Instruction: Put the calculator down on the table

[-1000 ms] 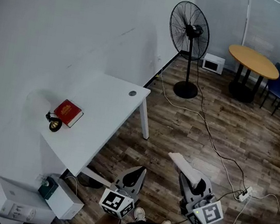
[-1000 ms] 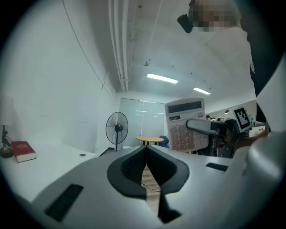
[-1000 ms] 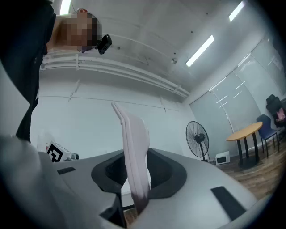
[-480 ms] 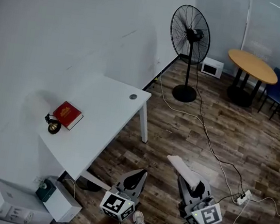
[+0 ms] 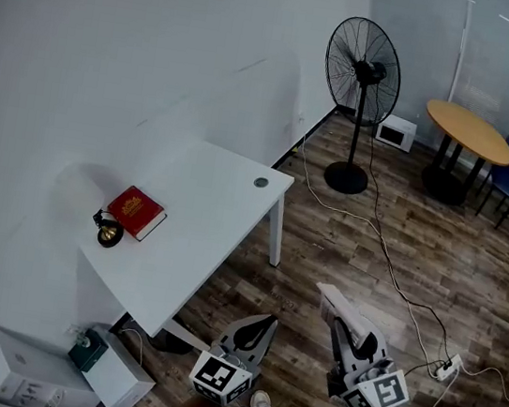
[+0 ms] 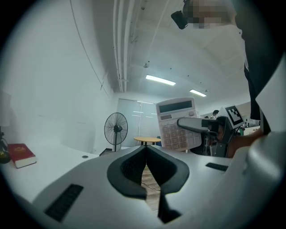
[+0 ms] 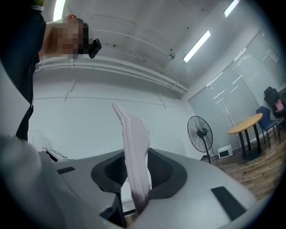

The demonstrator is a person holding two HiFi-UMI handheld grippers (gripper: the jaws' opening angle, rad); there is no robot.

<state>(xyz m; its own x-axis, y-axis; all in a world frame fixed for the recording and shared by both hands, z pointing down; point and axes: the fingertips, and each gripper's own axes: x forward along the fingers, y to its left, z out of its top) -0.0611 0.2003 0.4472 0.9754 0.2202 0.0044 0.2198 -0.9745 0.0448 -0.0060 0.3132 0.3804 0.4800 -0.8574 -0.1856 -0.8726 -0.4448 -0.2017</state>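
A white calculator [image 5: 338, 305] stands edge-up in my right gripper [image 5: 347, 327], whose jaws are shut on its lower end. The right gripper view shows it as a thin pale slab [image 7: 134, 143] between the pads. Its keys and display [image 6: 178, 123] show in the left gripper view, off to the right. My left gripper [image 5: 260, 327] is shut with nothing in it, beside the right one over the wood floor. The white table [image 5: 207, 200] lies ahead and to the left, and both grippers are short of its near edge.
On the table lie a red book [image 5: 137, 212], a small black and brass object [image 5: 109, 233] and a round grommet [image 5: 260, 183]. A standing fan [image 5: 363, 67], a round wooden table [image 5: 469, 130], floor cables with a power strip [image 5: 445, 369] and boxes [image 5: 39, 374] surround it.
Both grippers have moved level across the floor toward the white table, which now sits closer in the head view. The calculator is still in the right gripper.
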